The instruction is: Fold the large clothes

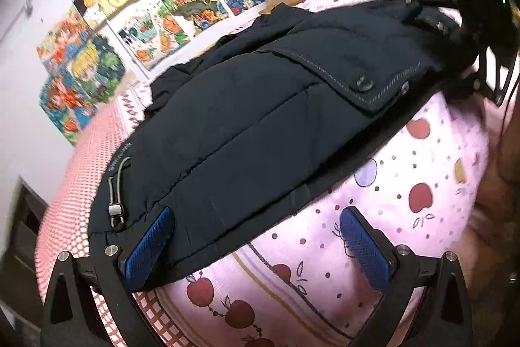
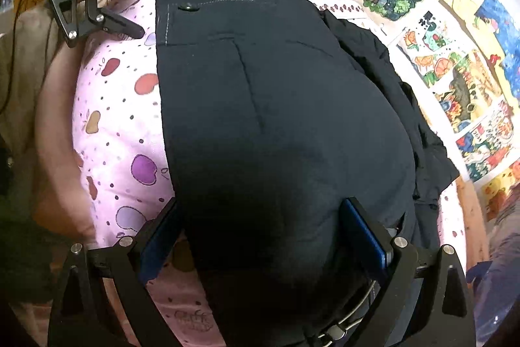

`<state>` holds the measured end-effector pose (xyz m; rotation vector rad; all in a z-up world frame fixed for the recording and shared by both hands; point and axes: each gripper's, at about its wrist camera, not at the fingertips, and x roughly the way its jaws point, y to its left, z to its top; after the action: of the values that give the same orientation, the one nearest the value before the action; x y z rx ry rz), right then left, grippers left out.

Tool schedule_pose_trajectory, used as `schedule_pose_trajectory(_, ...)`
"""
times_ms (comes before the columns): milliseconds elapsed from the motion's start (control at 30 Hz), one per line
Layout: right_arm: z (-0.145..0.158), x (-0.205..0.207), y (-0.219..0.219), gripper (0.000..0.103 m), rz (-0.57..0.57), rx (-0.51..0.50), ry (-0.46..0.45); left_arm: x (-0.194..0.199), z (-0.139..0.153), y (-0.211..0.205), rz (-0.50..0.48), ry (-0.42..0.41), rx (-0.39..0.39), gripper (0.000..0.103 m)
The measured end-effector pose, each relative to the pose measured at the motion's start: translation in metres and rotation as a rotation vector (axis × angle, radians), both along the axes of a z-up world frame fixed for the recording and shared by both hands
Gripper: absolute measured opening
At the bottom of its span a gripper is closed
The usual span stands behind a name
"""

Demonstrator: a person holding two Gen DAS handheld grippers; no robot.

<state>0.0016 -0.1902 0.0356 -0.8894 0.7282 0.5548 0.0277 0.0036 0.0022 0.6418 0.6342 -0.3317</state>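
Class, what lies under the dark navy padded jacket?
Under the dark navy padded jacket shows a pink apple-print bedsheet; the part beneath it is covered.

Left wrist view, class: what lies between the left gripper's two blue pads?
Between the left gripper pads lie the dark jacket's hem corner, by the left pad, then bare apple-print sheet towards the right pad. The left wrist view shows this.

A dark navy padded winter jacket (image 1: 247, 126) (image 2: 276, 106) lies flat across the pink apple-print bedsheet (image 1: 406, 184), folded into a bulky slab, its stitched pocket flap (image 1: 364, 67) snapped shut on top.
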Motion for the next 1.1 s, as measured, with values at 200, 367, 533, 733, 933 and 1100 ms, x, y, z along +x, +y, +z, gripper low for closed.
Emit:
schedule_pose_trajectory(200, 0.008, -0.001, -0.007, 0.093, -0.021, 0.003, -0.064, -0.009, 0.001, -0.007, 0.045, -0.114, 0.064, 0.103)
schedule_pose_trajectory(367, 0.024, 0.003, -0.018, 0.093, -0.023, 0.040, -0.154, -0.014, 0.002, -0.010, 0.054, -0.192, 0.118, 0.103)
schedule_pose_trajectory(533, 0.038, 0.000, -0.024, 0.093, -0.039, 0.080, -0.252, -0.014, 0.001, -0.011, 0.051, -0.217, 0.155, 0.103)
schedule_pose_trajectory(733, 0.047, 0.004, -0.028, 0.093, -0.053, 0.101, -0.332, -0.015, 0.003, -0.011, 0.103, -0.271, 0.187, 0.103)
schedule_pose_trajectory(933, 0.057, 0.006, -0.029, 0.093, -0.093, 0.137, -0.401, -0.001, 0.012, 0.001, 0.165, -0.287, 0.176, 0.083)
schedule_pose_trajectory(1100, 0.065, 0.005, -0.027, 0.093, -0.120, 0.170, -0.491, 0.014, 0.020, 0.002, 0.149, -0.253, 0.159, 0.046)
